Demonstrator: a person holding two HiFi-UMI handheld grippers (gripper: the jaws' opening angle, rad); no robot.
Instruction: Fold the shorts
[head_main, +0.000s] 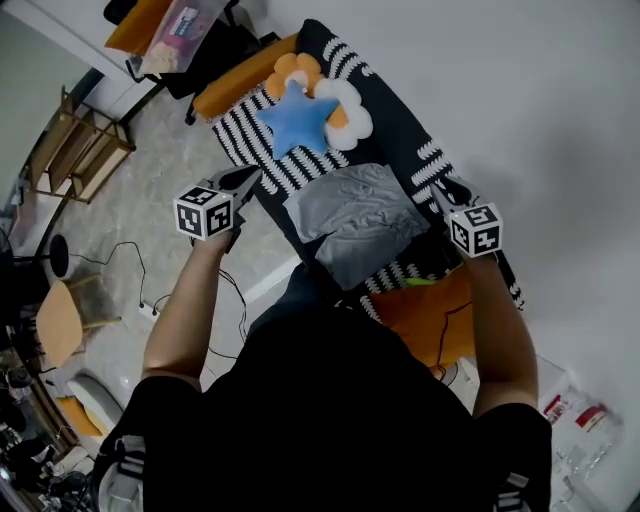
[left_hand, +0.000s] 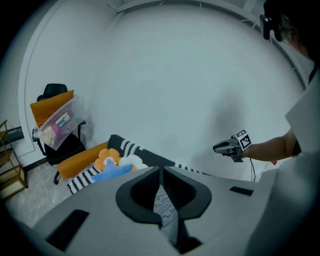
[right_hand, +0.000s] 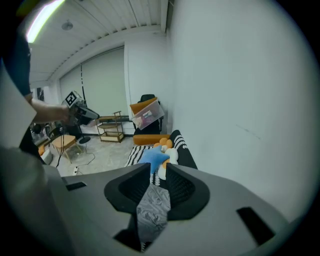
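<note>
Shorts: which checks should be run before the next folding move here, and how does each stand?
1. Hold of left gripper on shorts: ok, grey cloth is pinched between its jaws.
2. Hold of right gripper on shorts: ok, grey cloth sits between its jaws.
3. Shorts spread between the two grippers: ok in the head view, though wrinkled.
4. Shorts lifted off the sofa: cannot tell.
5. Star cushion apart from the shorts: ok, it lies at the sofa's far end.
</note>
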